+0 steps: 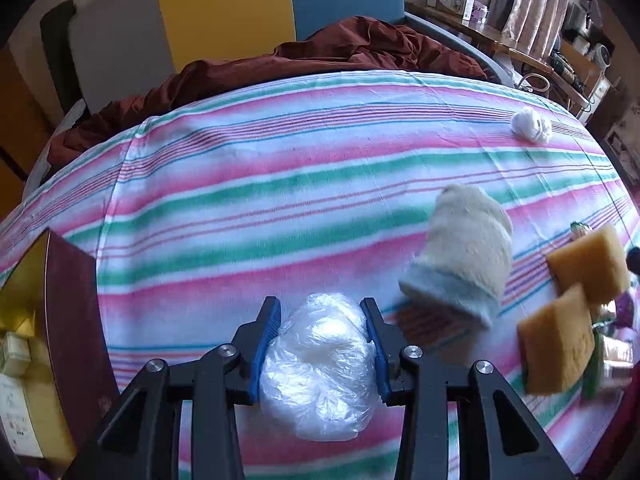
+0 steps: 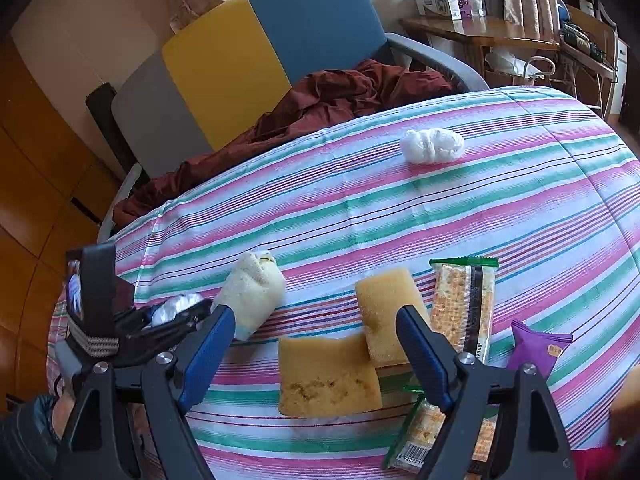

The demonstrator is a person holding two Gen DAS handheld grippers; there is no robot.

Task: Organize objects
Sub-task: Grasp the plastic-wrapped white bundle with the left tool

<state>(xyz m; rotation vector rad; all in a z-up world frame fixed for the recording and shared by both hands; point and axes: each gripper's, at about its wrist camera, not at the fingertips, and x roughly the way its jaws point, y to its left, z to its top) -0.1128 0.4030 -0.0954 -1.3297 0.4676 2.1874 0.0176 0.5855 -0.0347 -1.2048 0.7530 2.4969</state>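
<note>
My left gripper (image 1: 320,306) is shut on a crumpled ball of clear plastic bag (image 1: 320,364), its blue pads pressing both sides, above the striped cloth (image 1: 260,200). In the right wrist view the same gripper (image 2: 176,312) shows at the left with the bag (image 2: 176,306) in it. A rolled cream sock (image 1: 464,256) (image 2: 252,292) lies just to its right. My right gripper (image 2: 315,314) stands open above two yellow sponges (image 2: 386,312) (image 2: 328,376), holding nothing. A white knotted bag ball (image 2: 432,146) (image 1: 531,125) rests farther back.
A dark red box (image 1: 72,320) with a gold inside stands at the table's left edge. Cracker packs (image 2: 464,308) (image 2: 424,436) and a purple packet (image 2: 536,348) lie at the right. A maroon cloth (image 2: 340,100) is heaped on the chair behind.
</note>
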